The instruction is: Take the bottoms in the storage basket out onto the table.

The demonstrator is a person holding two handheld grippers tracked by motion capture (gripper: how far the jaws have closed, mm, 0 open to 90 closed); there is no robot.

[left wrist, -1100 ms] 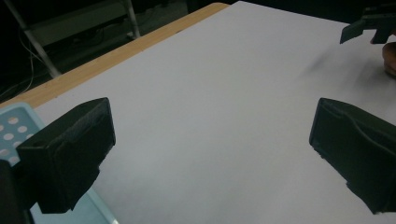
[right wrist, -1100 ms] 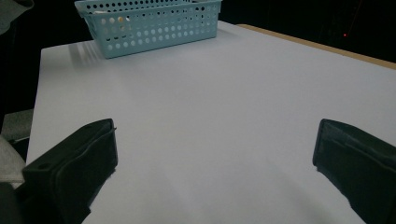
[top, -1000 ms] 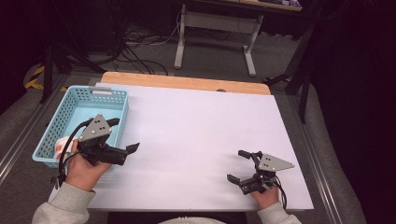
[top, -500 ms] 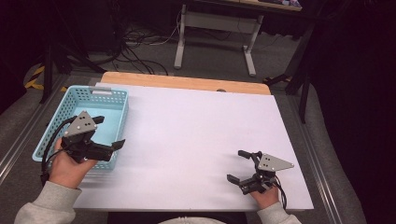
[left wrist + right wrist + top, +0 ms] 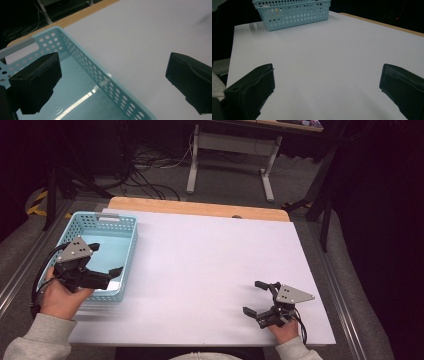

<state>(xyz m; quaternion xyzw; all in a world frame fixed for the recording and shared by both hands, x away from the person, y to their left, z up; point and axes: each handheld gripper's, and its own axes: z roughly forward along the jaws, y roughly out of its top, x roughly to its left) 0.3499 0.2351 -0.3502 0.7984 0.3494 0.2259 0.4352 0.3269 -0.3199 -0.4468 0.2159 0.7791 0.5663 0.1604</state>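
The blue basket (image 5: 97, 251) sits at the near-left part of the white desk (image 5: 200, 265), its perforated walls upright and its floor bare where the left tool's view looks in. The left tool (image 5: 106, 260) hangs over the basket's near-right corner with its 2 black jaws spread wide; 1 jaw is above the basket's floor, the other out over the desk beyond the basket's right wall. Nothing is between them and they touch nothing that I can see. The right tool (image 5: 254, 298) is well away from the basket, near the desk's front-right edge, low over the bare white top. Its 2 jaws also stand wide apart, empty, pointing back toward the basket (image 5: 292, 12).
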